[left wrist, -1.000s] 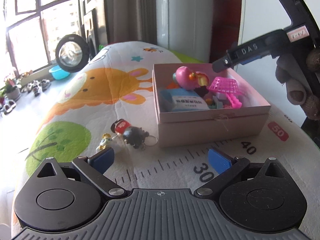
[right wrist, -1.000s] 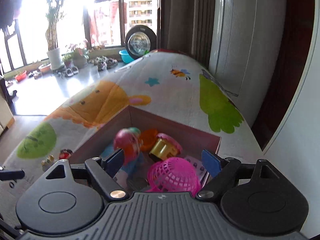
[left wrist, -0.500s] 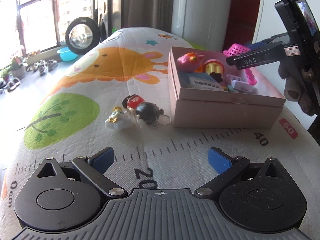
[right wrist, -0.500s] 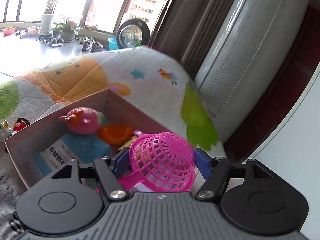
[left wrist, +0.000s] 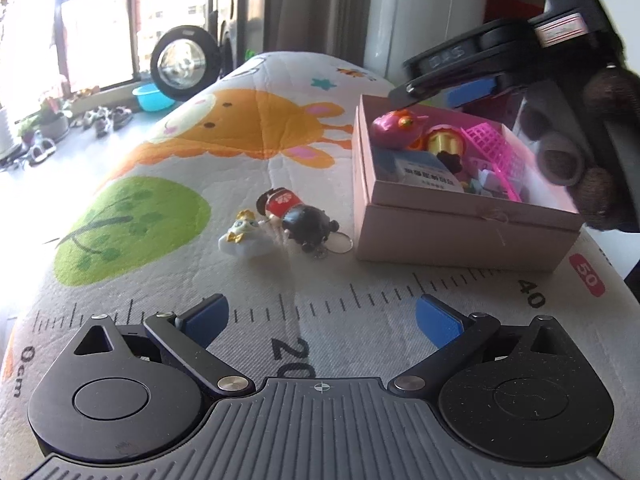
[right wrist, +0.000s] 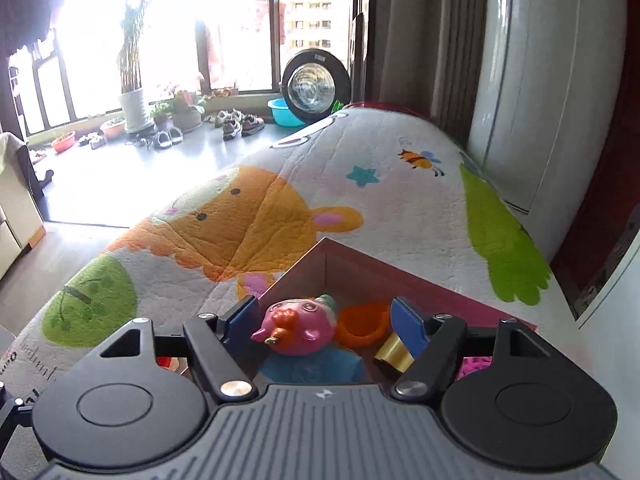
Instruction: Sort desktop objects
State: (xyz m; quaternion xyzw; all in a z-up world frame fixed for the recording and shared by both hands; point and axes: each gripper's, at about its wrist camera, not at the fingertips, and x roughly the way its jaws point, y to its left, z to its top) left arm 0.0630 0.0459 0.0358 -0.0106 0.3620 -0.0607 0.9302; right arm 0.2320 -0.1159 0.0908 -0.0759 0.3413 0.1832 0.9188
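Observation:
A pink cardboard box [left wrist: 460, 236] stands on the cartoon mat and holds a pink pig toy [left wrist: 394, 128], a gold toy, a blue packet and a pink plastic basket [left wrist: 496, 156]. On the mat left of the box lie a black-and-red figure keychain [left wrist: 296, 216] and a small white figure [left wrist: 244, 238]. My left gripper [left wrist: 320, 316] is open and empty, low over the ruler print, short of the figures. My right gripper [right wrist: 324, 320] is open and empty above the box, with the pig toy [right wrist: 298, 326] below between its fingers; it also shows in the left wrist view [left wrist: 460, 80].
The mat [left wrist: 224, 128] with a giraffe print and ruler marks drapes over a rounded surface that falls away on the left. A wall and a white appliance [right wrist: 540, 80] stand behind the box. Floor, shoes and plants lie far left by the window.
The right gripper opened and let go of the pink basket, which now lies in the box, then moved up and left over the pig toy. The left gripper drew back a little.

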